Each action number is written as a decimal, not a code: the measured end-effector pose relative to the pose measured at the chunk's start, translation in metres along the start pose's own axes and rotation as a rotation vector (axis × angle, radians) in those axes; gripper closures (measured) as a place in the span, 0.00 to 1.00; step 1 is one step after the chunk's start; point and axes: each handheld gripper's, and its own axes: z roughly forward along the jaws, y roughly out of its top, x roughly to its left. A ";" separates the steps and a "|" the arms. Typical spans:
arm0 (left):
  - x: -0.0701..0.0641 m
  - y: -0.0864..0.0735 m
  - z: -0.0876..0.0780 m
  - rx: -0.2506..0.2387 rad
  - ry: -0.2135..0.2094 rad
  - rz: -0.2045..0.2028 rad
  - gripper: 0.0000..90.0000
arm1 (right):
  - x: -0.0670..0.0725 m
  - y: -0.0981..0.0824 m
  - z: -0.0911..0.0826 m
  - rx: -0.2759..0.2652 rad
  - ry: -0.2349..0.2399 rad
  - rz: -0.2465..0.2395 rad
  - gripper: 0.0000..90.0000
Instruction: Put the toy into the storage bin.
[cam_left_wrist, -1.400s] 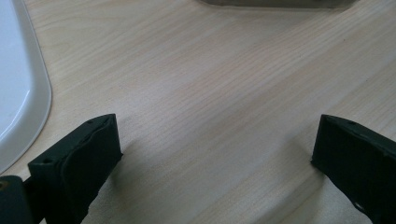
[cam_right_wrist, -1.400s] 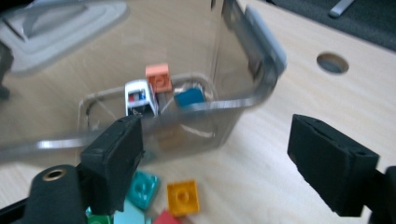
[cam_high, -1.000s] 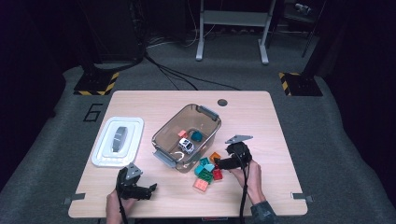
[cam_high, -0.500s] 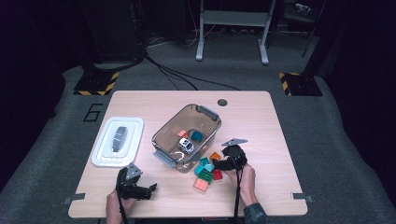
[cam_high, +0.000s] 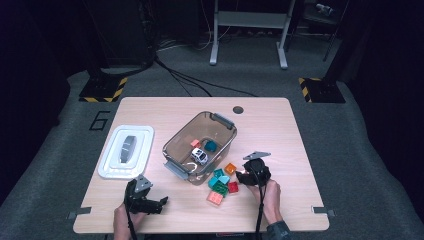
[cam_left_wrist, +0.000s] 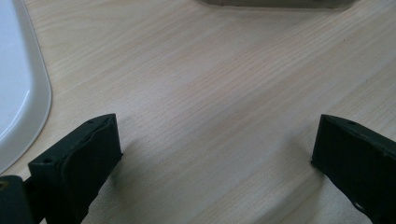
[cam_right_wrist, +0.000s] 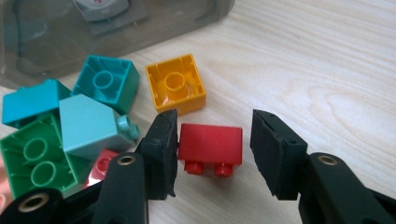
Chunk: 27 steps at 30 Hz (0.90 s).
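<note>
The right gripper (cam_right_wrist: 212, 154) sits low over the table (cam_high: 300, 135) with a red brick (cam_right_wrist: 210, 144) between its jaws. They have just been closing on it: the left pad touches the brick's side, while a sliver of gap seems to remain at the right pad, so the grip looks not quite made, though this is hard to judge. The brick lies on its side, studs toward the camera, just clear of the loose pile, which leaves room for a jaw on each side. An orange brick (cam_right_wrist: 176, 88) lies just beyond it, teal and green ones to its left, and the bin (cam_high: 200, 145) stands behind them, likely where it is bound. The left gripper (cam_high: 145, 200) rests near the table's front edge, well away from the bin, jaws wide and empty.
</note>
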 end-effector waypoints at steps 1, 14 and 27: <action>0.000 0.000 0.000 0.000 0.000 0.000 0.01 | 0.000 -0.001 0.000 -0.002 0.007 -0.003 0.60; 0.000 0.000 0.000 0.002 0.002 -0.002 0.01 | -0.006 -0.008 0.003 -0.027 0.027 0.015 0.65; 0.000 0.000 0.000 0.002 0.000 -0.003 0.01 | -0.017 0.009 -0.018 -0.086 0.034 0.002 0.65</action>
